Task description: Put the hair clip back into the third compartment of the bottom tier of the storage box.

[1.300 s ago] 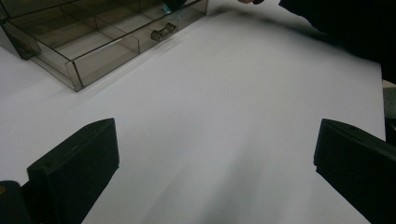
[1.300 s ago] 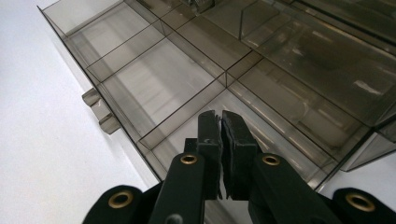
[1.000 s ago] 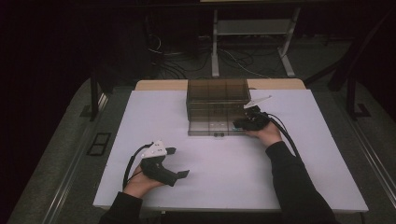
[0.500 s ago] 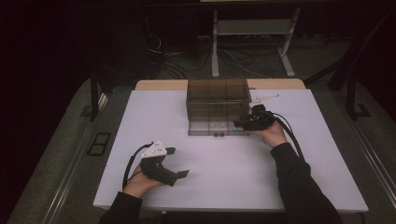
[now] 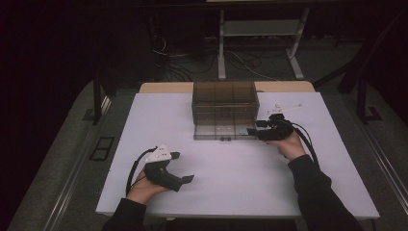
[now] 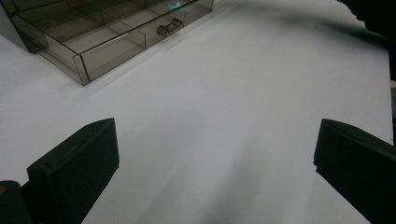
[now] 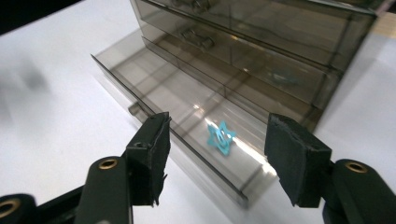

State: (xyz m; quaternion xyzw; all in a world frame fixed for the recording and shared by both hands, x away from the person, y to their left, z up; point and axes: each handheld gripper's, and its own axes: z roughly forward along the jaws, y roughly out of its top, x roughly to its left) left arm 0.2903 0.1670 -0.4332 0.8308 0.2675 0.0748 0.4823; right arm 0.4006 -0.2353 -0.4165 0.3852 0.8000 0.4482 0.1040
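Observation:
A smoked clear drawer cabinet (image 5: 225,98) stands at the back middle of the white table (image 5: 231,173), its bottom drawer (image 7: 154,88) pulled out. A small blue star piece (image 7: 221,137) lies flat on the drawer floor near its right end, also seen as the blue star (image 5: 239,130) from above. My right gripper (image 7: 219,129) hovers just off the drawer's right front corner, open; its jaws have just been opening and nothing is between them. My left gripper (image 5: 183,167) rests open and empty on the table at front left, and from the left gripper (image 6: 215,140) the cabinet is far off.
A thin white piece (image 5: 285,108) lies on the table right of the cabinet. The two upper drawers are closed, with a faint bluish shape in the middle drawer (image 7: 284,77). Cables and a metal stand (image 5: 260,29) are on the floor behind the table.
My right gripper has drawn back a little from the drawer toward the right and its jaws have spread apart. The left gripper has stayed put.

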